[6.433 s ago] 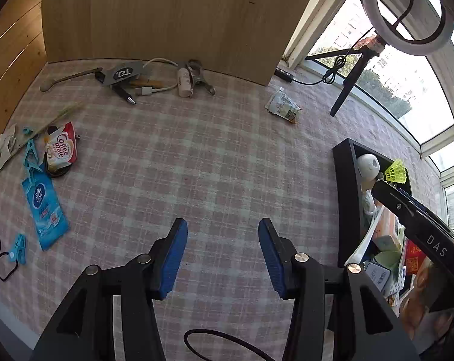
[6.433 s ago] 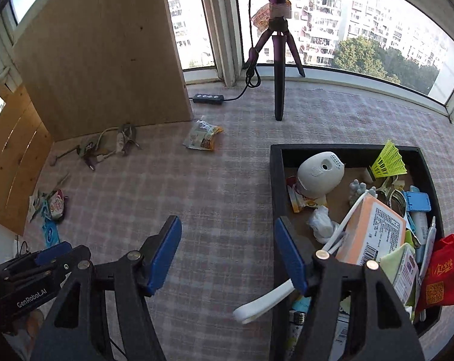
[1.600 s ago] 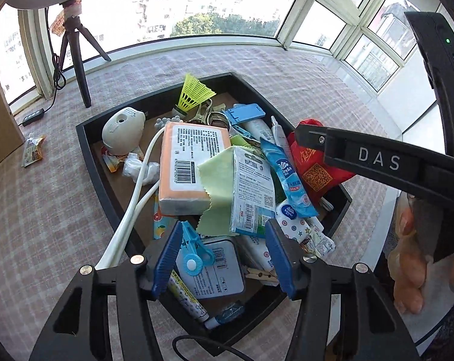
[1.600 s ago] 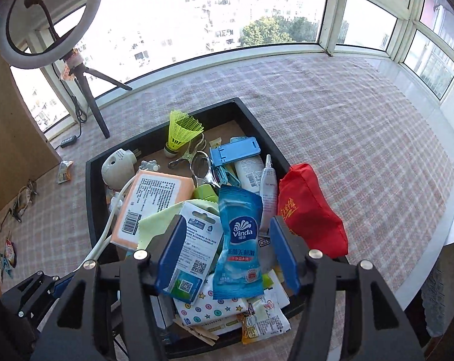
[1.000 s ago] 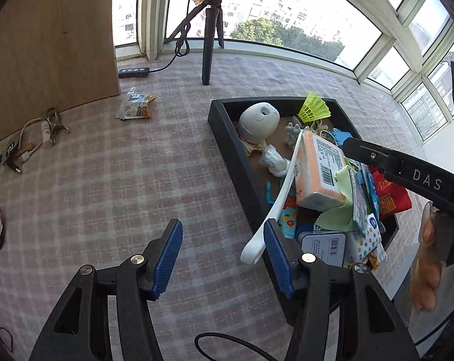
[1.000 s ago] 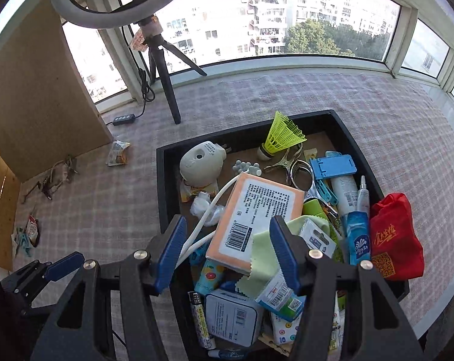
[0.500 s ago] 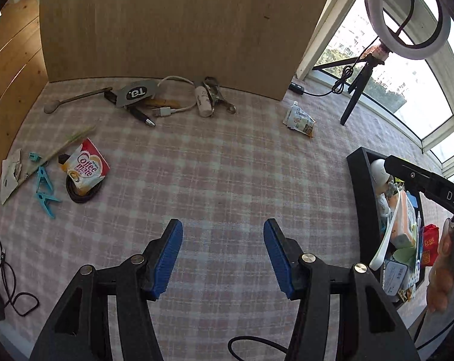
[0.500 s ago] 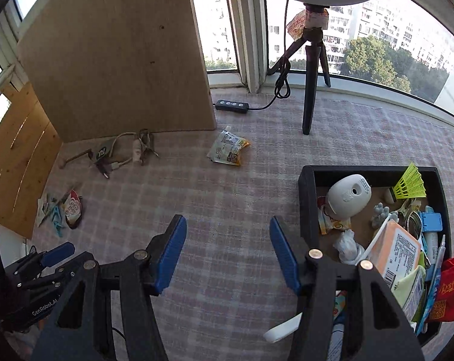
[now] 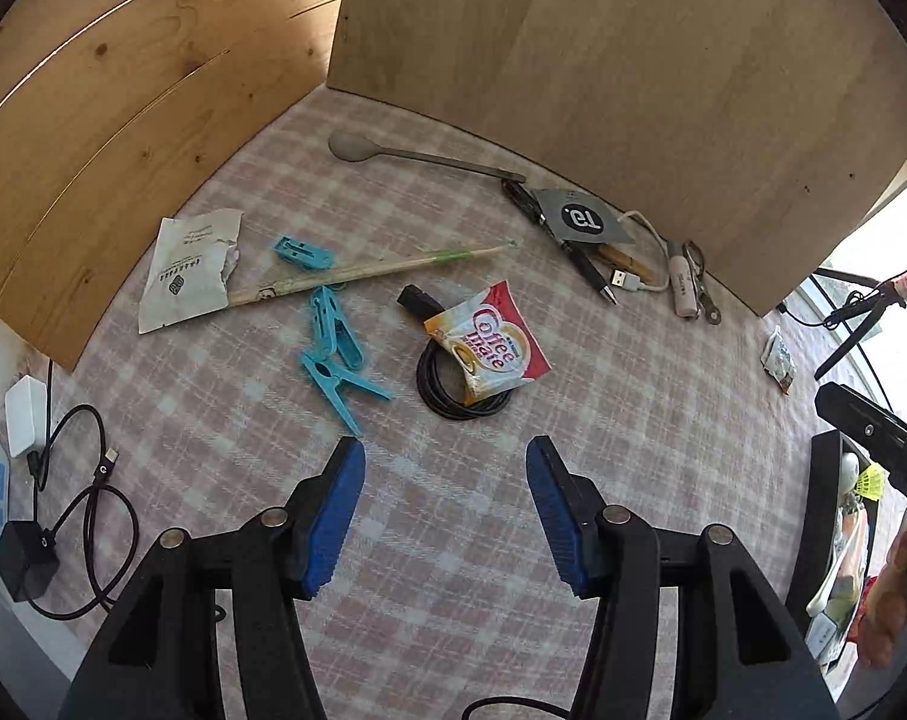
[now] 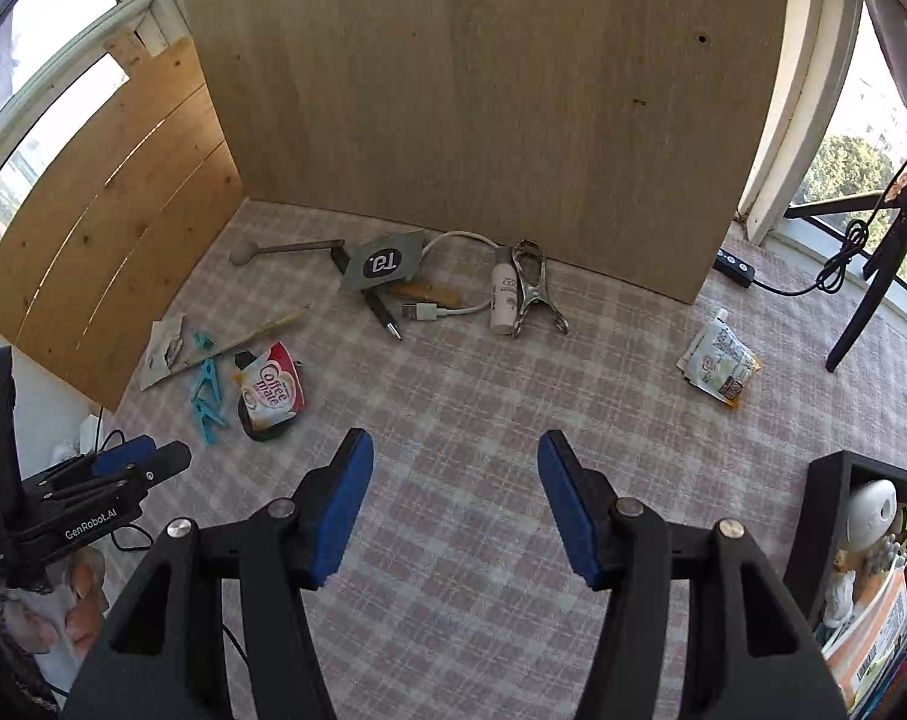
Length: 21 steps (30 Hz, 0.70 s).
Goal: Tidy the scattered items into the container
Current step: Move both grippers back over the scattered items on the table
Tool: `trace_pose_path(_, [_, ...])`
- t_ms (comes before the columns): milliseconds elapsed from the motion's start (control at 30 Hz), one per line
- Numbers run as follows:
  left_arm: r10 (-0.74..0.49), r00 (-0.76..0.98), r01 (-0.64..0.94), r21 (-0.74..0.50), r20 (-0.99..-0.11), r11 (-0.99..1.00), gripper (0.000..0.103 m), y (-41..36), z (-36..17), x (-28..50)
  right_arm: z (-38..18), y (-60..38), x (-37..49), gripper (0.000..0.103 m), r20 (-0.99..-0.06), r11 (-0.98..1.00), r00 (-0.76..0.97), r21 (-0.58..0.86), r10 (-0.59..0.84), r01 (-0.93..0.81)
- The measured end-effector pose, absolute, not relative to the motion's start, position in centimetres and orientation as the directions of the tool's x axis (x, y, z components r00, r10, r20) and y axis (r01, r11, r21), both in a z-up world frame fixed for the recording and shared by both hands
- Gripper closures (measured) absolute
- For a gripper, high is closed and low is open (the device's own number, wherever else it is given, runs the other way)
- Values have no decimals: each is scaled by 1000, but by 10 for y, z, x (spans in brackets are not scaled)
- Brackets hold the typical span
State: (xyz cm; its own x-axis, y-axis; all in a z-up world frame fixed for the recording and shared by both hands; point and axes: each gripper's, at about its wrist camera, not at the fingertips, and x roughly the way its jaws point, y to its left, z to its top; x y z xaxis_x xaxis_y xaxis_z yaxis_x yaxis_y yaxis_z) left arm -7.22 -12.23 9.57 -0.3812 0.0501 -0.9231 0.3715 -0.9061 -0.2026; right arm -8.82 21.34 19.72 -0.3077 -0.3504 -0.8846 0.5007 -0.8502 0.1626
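- Your left gripper (image 9: 444,483) has its jaws spread wide with nothing between them, above the checked desk (image 9: 633,420).
- Your right gripper (image 10: 456,480) is likewise wide apart and empty.
- Just beyond your left jaws lies the Coffee-mate sachet (image 9: 492,348) on a coiled black cable (image 9: 447,399), with blue clothes pegs (image 9: 333,354) to its left.
- Along the desk's far edge, by the wooden board (image 10: 483,90), sit a spoon (image 9: 405,151), grey card (image 9: 579,219), pen (image 9: 588,267) and metal clip (image 10: 531,288).
- The black container (image 10: 822,516), already crowded, stands at the desk's right edge.

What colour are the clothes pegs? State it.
Light blue clothes pegs; clearest in the left wrist view.
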Motion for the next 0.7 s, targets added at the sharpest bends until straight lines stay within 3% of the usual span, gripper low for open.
trace_pose_path(267, [42, -347, 480, -216, -937, -850, 54, -176, 77, -85, 172, 125, -91, 46, -910, -742, -168, 192, -380, 643])
trace_pose_path(700, [109, -289, 529, -253, -951, -810, 59, -198, 36, -116, 103, 38, -96, 43, -955, -641, -37, 169, -295, 749])
